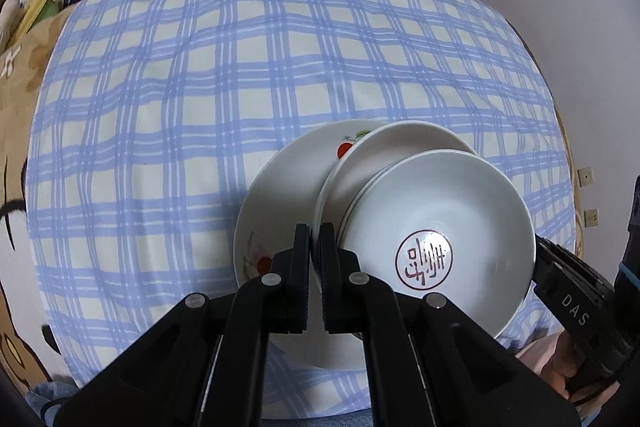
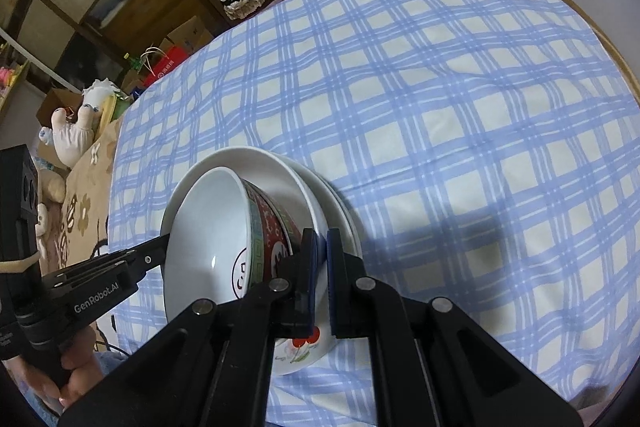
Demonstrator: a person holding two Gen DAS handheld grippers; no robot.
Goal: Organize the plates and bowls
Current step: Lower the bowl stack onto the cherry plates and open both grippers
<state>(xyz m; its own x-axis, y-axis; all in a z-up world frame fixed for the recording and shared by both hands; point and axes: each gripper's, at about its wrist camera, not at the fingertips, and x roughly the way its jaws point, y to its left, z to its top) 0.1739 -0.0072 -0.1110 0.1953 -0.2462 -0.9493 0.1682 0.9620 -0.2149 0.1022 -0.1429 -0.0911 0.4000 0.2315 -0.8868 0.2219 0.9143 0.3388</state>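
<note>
Your left gripper [image 1: 316,259] pinches the near rim of the stacked plates [image 1: 280,187]; your right gripper [image 2: 320,275] clamps their opposite rim. The bowl [image 1: 436,235] sits on top, over the checked cloth [image 1: 240,67].

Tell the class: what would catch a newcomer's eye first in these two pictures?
A tilted stack of white dishes near the front of the blue checked tablecloth: a bowl with a red seal mark, nested in plain plates on a cherry-painted plate. The left gripper and right gripper each pinch a plate rim from opposite sides.
</note>
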